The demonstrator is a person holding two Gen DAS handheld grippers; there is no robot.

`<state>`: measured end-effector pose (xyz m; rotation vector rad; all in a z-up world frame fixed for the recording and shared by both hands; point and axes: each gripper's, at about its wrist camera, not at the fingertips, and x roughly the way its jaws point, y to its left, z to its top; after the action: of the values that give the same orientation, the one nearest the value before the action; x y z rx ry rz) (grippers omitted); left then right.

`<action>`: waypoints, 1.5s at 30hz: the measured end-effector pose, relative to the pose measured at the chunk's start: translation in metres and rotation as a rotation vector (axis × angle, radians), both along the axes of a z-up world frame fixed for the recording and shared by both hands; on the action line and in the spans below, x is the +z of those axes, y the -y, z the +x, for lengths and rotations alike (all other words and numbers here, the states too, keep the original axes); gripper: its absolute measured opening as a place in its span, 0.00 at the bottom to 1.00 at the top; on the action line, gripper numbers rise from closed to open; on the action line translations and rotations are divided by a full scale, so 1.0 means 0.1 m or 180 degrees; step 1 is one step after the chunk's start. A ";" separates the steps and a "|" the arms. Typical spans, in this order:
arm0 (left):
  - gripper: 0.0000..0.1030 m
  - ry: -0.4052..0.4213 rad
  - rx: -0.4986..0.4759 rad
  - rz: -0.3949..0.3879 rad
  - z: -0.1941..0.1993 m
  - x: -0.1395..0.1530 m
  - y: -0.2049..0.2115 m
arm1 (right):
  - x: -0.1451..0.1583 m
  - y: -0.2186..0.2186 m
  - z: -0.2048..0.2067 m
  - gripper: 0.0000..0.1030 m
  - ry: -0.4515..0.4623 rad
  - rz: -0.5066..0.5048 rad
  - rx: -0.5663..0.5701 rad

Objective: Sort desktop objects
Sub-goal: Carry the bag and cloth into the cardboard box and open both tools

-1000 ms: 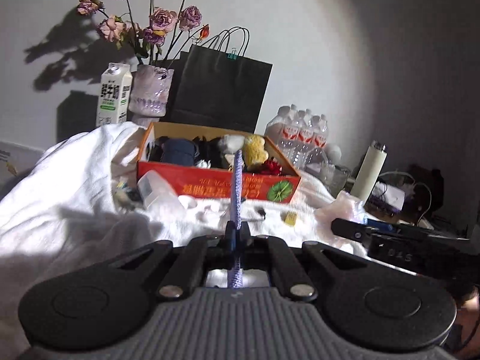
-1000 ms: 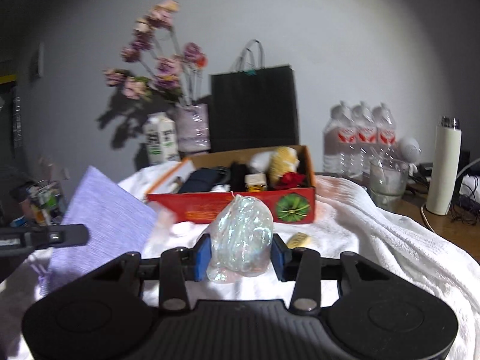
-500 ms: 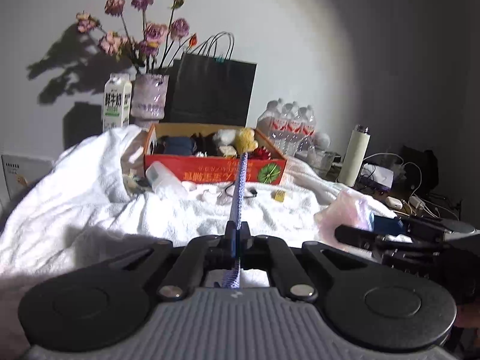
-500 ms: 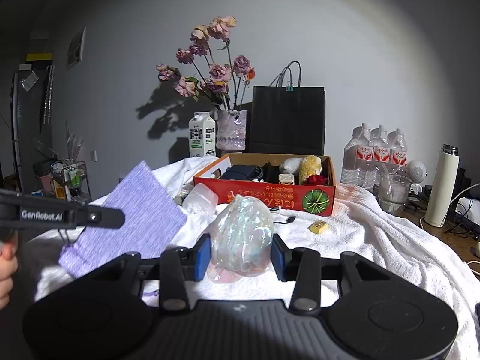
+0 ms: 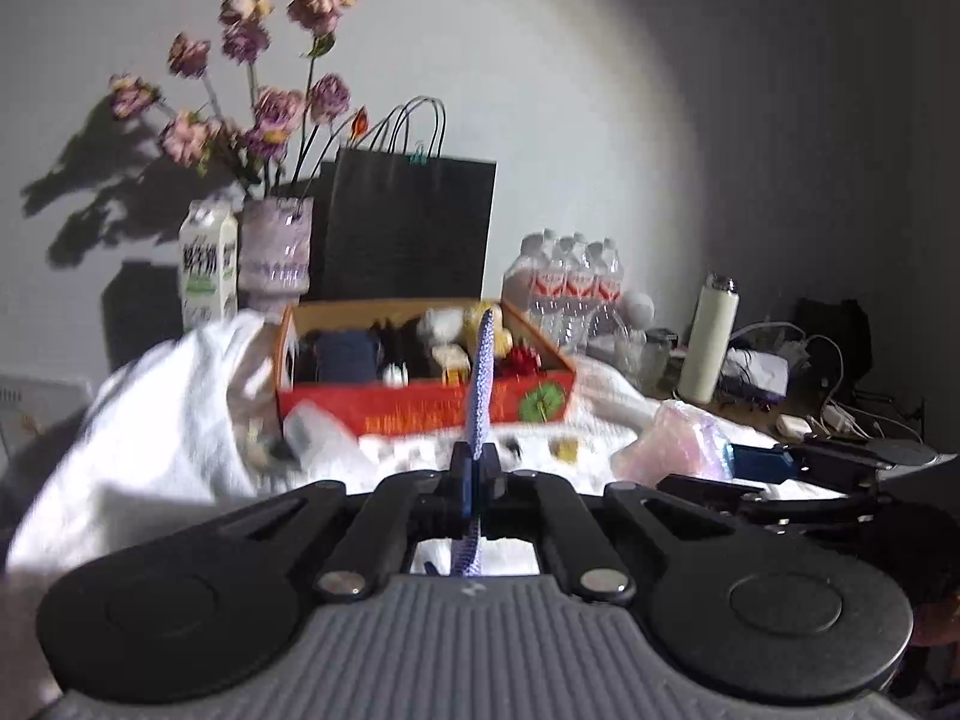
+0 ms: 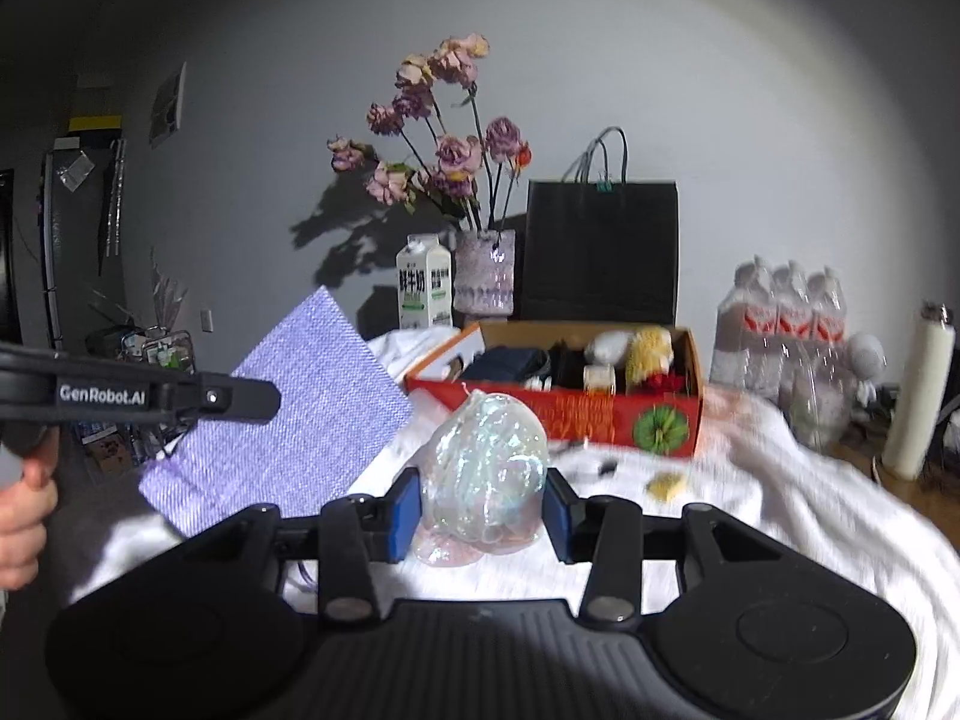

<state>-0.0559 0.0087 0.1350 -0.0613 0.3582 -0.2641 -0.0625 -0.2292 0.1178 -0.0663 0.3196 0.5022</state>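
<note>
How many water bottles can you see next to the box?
3 water bottles, in one row right of the red box: left, middle, right. They are wrapped together as a pack, so more could be hidden behind them.

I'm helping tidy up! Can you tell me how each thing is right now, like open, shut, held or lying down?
left gripper: shut on purple cloth
right gripper: shut on shiny pouch
red box: open, holding things
black bag: upright behind the box
milk carton: upright, closed
white flask: upright, capped
</note>
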 end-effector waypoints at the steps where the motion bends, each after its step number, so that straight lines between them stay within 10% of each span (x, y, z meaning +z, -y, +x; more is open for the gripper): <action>1: 0.03 0.0020 -0.0016 0.0007 0.12 0.05 -0.02 | 0.07 -0.01 0.08 0.40 0.0049 -0.0001 0.0022; 13: 0.03 -0.0226 0.0105 -0.0381 2.14 0.41 -0.25 | 0.51 -0.29 2.12 0.41 -0.0140 0.0044 -0.0058; 19: 0.03 -0.0793 0.0195 -0.1056 3.38 0.06 -0.59 | 0.35 -0.64 3.37 0.41 -0.0653 -0.0010 -0.0138; 23: 0.03 -0.1063 0.0459 -0.0902 3.89 -0.32 -0.63 | 0.08 -0.93 3.95 0.41 -0.1029 -0.0134 -0.0195; 29: 0.47 -0.1094 0.0699 -0.0389 4.05 -0.47 -0.64 | -0.32 -1.15 4.45 0.51 -0.1333 -0.0496 -0.0359; 33: 0.75 -0.0992 0.0685 -0.0189 3.98 -0.37 -0.66 | -0.31 -1.12 4.45 0.78 -0.1351 -0.0431 -0.0486; 45: 0.90 -0.1189 0.1098 0.0233 3.54 -0.11 -0.49 | 0.16 -0.78 4.00 0.81 -0.1120 -0.0409 -0.0790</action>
<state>0.2983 0.0576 0.1241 -0.0993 0.7189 0.1059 0.3375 -0.1512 0.1341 -0.0616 0.6956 0.2440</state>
